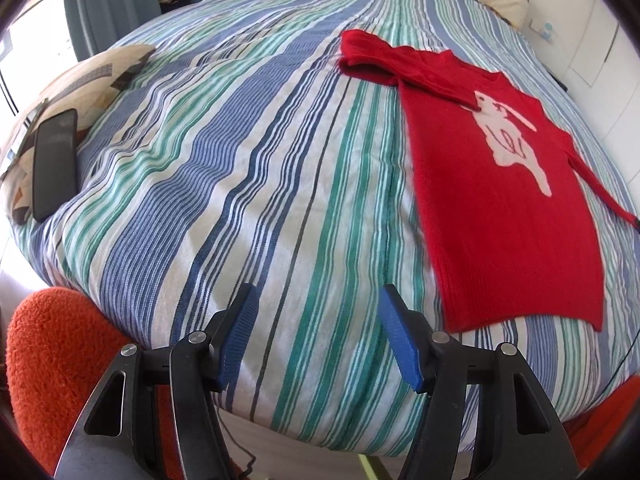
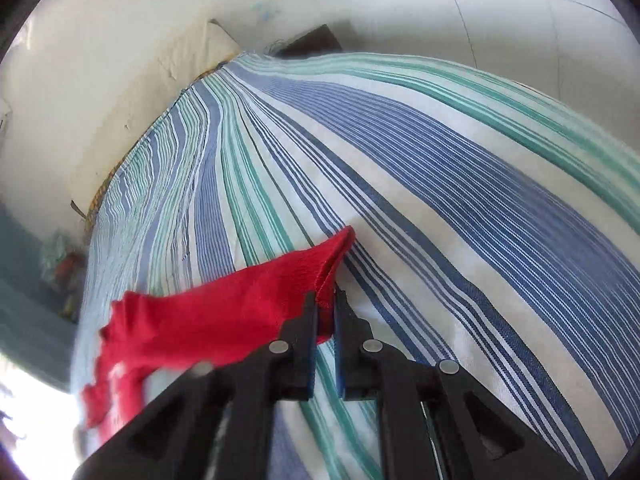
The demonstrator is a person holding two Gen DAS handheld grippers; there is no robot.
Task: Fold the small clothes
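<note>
A small red sweater (image 1: pixel 500 184) with a white animal figure lies flat on the striped bedspread (image 1: pixel 240 160), to the right in the left wrist view. Its far sleeve is folded across the chest; the other sleeve trails off to the right. My left gripper (image 1: pixel 316 312) is open and empty, low over the bed's near edge, left of the sweater's hem. My right gripper (image 2: pixel 326 300) is shut on the sweater's red sleeve (image 2: pixel 240 304) and holds its cuff end lifted above the bedspread (image 2: pixel 440 200).
A black phone (image 1: pixel 54 160) lies on a patterned pillow (image 1: pixel 100 76) at the left of the bed. An orange fuzzy cushion (image 1: pixel 52 360) sits at the near left corner. A white wall (image 2: pixel 120 60) runs along the bed's far side.
</note>
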